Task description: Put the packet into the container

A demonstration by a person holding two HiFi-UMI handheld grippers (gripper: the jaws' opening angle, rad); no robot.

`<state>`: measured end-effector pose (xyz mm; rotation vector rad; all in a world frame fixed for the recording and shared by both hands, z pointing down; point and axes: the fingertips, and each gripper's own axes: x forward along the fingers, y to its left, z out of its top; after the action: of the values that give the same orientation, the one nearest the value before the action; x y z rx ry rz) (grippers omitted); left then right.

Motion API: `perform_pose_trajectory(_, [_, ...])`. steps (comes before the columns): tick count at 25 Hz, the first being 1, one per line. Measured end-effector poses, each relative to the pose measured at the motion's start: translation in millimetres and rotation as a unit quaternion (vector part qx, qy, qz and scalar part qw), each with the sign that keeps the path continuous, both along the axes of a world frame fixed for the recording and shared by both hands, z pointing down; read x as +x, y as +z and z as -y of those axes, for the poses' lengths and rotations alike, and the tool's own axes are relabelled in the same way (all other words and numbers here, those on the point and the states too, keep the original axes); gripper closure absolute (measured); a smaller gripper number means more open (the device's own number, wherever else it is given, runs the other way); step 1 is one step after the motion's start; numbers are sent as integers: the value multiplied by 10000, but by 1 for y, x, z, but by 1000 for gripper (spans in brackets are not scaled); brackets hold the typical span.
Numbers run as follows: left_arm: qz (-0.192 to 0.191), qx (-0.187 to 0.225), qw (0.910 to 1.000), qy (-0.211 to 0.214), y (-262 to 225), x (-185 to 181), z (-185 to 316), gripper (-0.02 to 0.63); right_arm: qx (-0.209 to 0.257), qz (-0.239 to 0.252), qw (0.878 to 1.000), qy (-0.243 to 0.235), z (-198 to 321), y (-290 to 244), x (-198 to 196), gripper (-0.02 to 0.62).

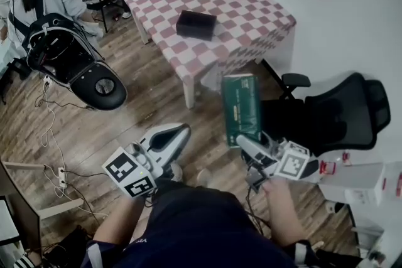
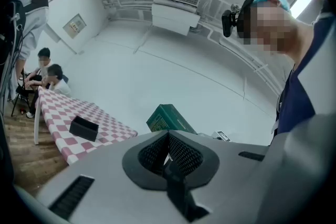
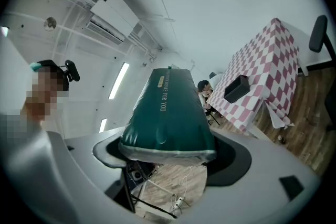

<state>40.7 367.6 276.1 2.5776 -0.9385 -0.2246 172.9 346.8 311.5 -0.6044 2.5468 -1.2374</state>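
Observation:
A dark green packet (image 1: 242,108) stands upright from my right gripper (image 1: 248,141), which is shut on its lower end; in the right gripper view the packet (image 3: 168,113) fills the space between the jaws of the right gripper (image 3: 168,157). The container, a small black open box (image 1: 196,24), sits on the red-and-white checked table (image 1: 251,3) ahead, well beyond both grippers. My left gripper (image 1: 182,132) hangs low over the wooden floor, shut with nothing held. In the left gripper view the left gripper (image 2: 168,136) has its ribbed pads together, and the container (image 2: 84,128) and packet (image 2: 168,119) show beyond it.
A black office chair (image 1: 333,116) stands right of the packet, close to the table's near corner. A black round-based device (image 1: 69,59) sits on the floor at left, with cables (image 1: 53,141) trailing. People sit at the far left behind the table. White boxes (image 1: 370,182) lie at the right.

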Motion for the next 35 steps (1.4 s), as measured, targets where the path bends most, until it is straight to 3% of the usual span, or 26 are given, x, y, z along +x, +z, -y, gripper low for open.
perform_pose_trajectory(7, [66, -3, 9999, -139, 1, 20, -8, 581, 136, -428, 9990, -25, -3, 9, 26, 173])
perform_pose_trajectory(19, [266, -14, 9988, -416, 5, 34, -2, 581, 179, -529, 9983, -145, 8, 23, 57, 173])
perform_pose_trajectory(28, [191, -130, 9988, -428, 23, 28, 44, 581, 39, -732, 9972, -158, 46, 43, 55, 173])
perform_pose_trajectory(35, [71, -290, 9990, -330, 50, 7, 115, 581, -148, -780, 9968, -118, 115, 66, 31, 173])
